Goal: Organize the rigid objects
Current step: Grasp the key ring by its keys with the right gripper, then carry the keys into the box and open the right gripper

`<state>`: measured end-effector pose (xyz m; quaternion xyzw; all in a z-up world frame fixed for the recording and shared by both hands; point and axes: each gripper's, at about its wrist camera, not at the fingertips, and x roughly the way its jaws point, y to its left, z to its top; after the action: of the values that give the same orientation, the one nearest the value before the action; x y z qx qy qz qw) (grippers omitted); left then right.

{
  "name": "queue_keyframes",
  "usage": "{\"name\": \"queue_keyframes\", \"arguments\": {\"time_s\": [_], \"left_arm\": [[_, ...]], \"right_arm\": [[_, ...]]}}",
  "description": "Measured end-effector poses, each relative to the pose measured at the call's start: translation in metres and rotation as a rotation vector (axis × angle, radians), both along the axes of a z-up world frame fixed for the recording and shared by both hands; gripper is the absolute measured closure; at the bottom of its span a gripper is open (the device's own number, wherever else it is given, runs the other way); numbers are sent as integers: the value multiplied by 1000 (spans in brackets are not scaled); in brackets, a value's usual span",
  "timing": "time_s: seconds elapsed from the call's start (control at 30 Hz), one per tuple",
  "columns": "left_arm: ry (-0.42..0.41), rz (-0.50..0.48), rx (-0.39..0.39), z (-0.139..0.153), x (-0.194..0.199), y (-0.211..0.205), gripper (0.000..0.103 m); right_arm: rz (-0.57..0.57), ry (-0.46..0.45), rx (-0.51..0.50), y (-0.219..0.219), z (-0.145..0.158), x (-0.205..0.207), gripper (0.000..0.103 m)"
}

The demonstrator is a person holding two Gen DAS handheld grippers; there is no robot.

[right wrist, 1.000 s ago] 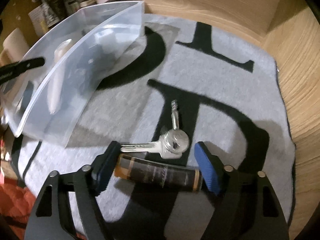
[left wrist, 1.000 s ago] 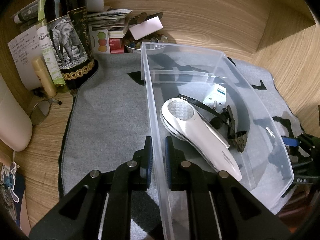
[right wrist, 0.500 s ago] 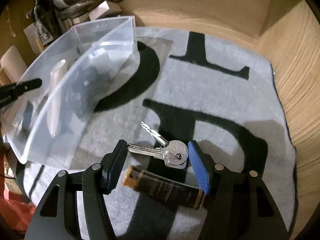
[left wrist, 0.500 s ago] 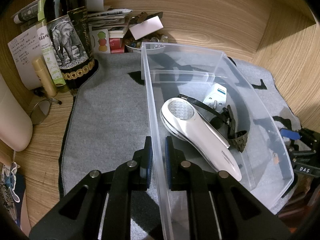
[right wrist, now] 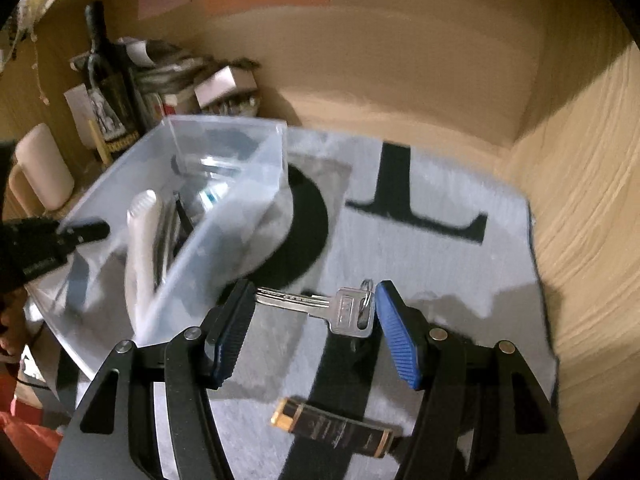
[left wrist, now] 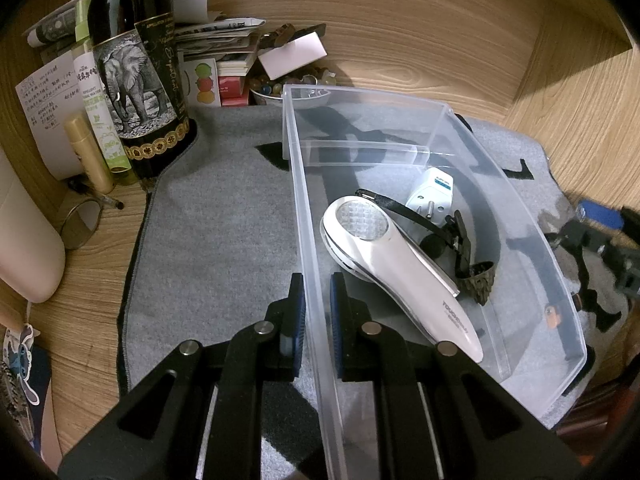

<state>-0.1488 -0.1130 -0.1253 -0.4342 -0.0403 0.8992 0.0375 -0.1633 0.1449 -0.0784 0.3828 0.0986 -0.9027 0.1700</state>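
The clear rectangular plastic bin (left wrist: 500, 200) on the grey mat is light and flexible; the left gripper (left wrist: 317, 312) is clenched on its near wall. The flat silver metal key (right wrist: 320, 306), rigid, thin and probably slippery, spans the right gripper (right wrist: 314, 320) fingers, gripped tip-to-head above the mat.

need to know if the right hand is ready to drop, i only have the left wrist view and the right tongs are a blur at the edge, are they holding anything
observer: yes, the right tongs are shut on a silver key, clamped lengthwise between the pads
operator: anything left to collect
observer: a dark tube with gold ends lies on the grey mat, below the tongs in the right wrist view
operator: where's the bin from there
observer: the clear bin sits up and left of the key in that view
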Motion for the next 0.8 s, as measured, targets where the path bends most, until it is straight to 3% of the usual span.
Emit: {"name": "queue_keyframes", "arguments": {"time_s": [0.23,0.47,0.8], "left_arm": [[-1,-2,-5,0,-1,-1,93],[0,-2,-6,0,-1,-1,93],[-2,-2,-4,0,-2,-2,93]], "right_arm": [[73,106,31,-25,29,-2,44],[180,154,3,-58,43,0,44],[302,49,-1,-106,9,-17,44]]}}
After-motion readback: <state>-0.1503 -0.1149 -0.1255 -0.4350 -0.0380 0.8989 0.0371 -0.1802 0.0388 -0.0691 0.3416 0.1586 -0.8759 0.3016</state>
